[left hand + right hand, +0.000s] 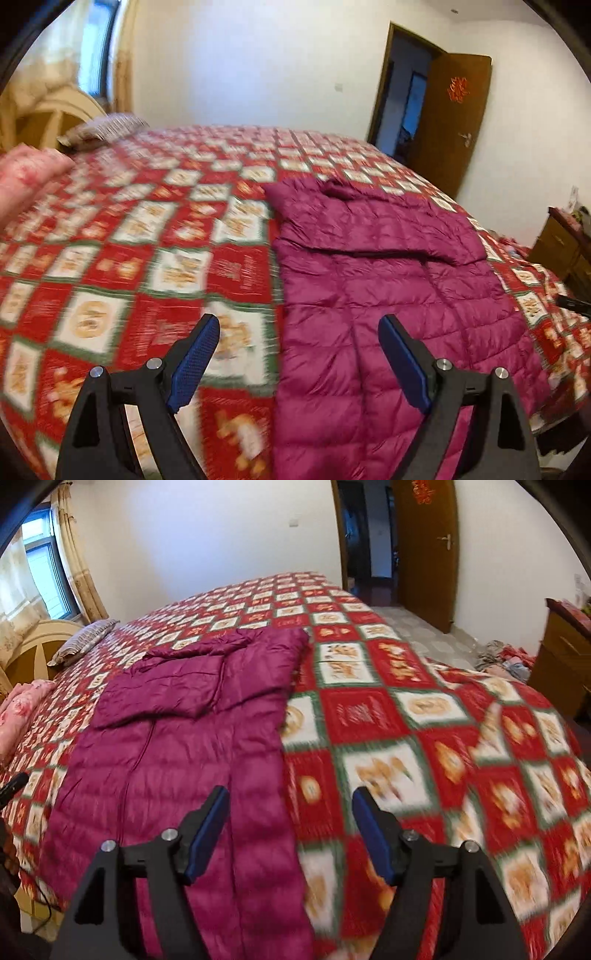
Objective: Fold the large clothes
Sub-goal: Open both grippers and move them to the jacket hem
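A magenta quilted down jacket lies flat along the bed, its sleeves folded across the chest. In the right wrist view the same jacket fills the left half of the picture. My left gripper hangs open above the jacket's left edge, nothing between its blue pads. My right gripper is open over the jacket's right edge, where magenta meets the bedspread, and holds nothing. Both grippers float above the fabric without touching it.
The bed wears a red, white and green checked bedspread. A patterned pillow and a pink folded blanket lie near the headboard. A wooden door stands open; a wooden cabinet and clothes on the floor are at the right.
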